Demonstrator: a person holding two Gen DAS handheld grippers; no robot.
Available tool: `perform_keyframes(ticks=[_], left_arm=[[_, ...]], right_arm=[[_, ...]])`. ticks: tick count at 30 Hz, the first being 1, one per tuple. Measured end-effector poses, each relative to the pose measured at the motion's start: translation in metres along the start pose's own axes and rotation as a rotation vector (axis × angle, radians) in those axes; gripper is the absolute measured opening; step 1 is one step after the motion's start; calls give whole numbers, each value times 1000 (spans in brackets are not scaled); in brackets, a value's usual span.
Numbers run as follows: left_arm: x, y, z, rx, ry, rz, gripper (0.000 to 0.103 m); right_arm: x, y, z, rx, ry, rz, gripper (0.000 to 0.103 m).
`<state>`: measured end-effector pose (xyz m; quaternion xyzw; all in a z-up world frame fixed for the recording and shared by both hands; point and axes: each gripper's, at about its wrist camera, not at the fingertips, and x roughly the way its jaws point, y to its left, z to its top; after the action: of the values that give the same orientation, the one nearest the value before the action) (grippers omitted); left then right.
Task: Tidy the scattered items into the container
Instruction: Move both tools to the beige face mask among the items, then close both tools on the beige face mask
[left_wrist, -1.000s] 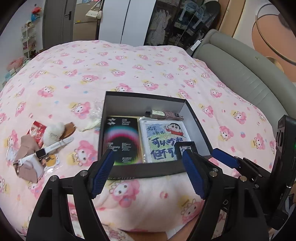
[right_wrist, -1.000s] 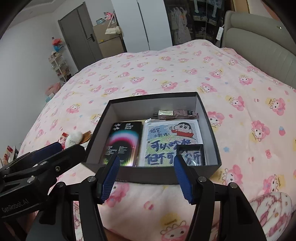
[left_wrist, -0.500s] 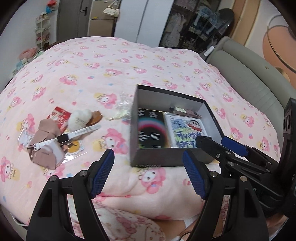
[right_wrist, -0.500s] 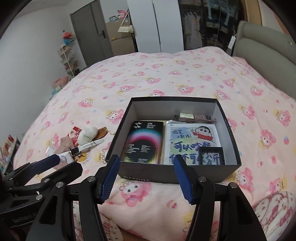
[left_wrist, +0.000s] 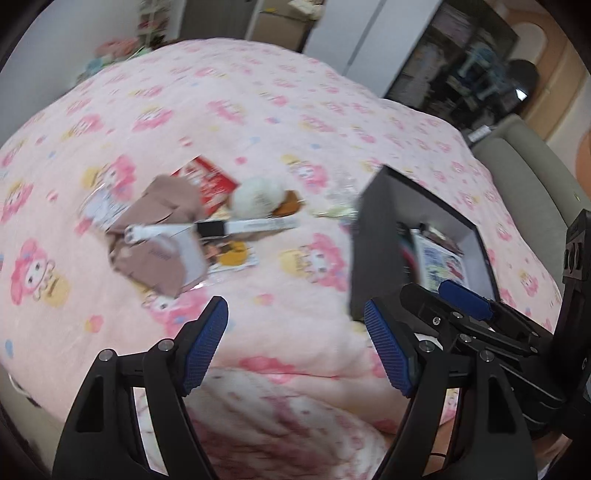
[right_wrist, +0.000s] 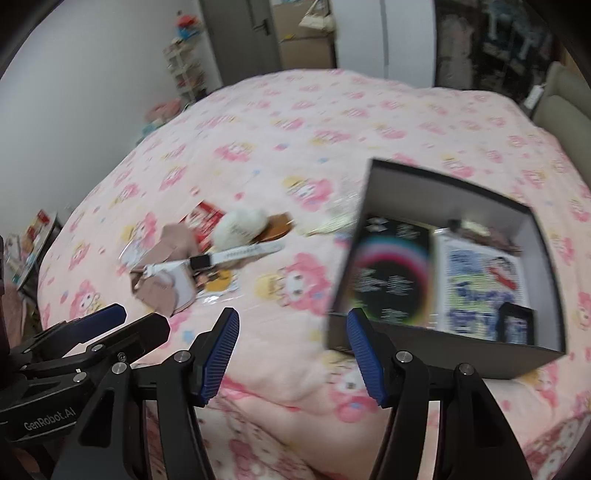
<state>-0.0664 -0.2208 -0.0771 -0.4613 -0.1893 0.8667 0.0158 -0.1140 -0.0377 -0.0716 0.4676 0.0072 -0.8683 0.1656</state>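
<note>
Your left hand-held gripper (left_wrist: 295, 347) stands wide open with nothing between its blue pads, hanging over the pink bedspread (left_wrist: 258, 110). Your right hand-held gripper (right_wrist: 291, 350) is just as open and just as empty.

The box (right_wrist: 461, 352) sits on the bed to the right of both grippers. From your right wrist you look straight into it: a black booklet with a rainbow ring (right_wrist: 391, 273) lies flat on the left, a cartoon picture sheet (right_wrist: 476, 277) beside it, a small dark frame (right_wrist: 517, 325) on the sheet's near corner, and a brownish bundle (right_wrist: 487, 232) along the far wall. From your left wrist the near wall of the box (left_wrist: 373, 258) hides most of that; only a strip of the sheet and the booklet's edge shows.

The loose things lie in a heap left of the box, apart from it: a white watch (left_wrist: 214, 229) with a black face stretched across brown folded cloth (left_wrist: 155, 236), a red packet (left_wrist: 210, 181), a white fluffy ball (left_wrist: 258, 195) and a crumpled clear wrapper (left_wrist: 340, 206) near the box's corner. Both views are blurred, so small print is unreadable.
</note>
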Motion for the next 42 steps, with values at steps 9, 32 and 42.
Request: perform_keyframes(ticks=[9,32,42], left_arm=[[26,90,6,-236,28,83,76],[101,159,24,-379,124,28,14],[50,51,16,-179,77,-153,3]], right_arm=[[64,38,14,-28,124,101,57],[202,99,24,-51,380,417,20],[94,44,7,-11,224,405,18]])
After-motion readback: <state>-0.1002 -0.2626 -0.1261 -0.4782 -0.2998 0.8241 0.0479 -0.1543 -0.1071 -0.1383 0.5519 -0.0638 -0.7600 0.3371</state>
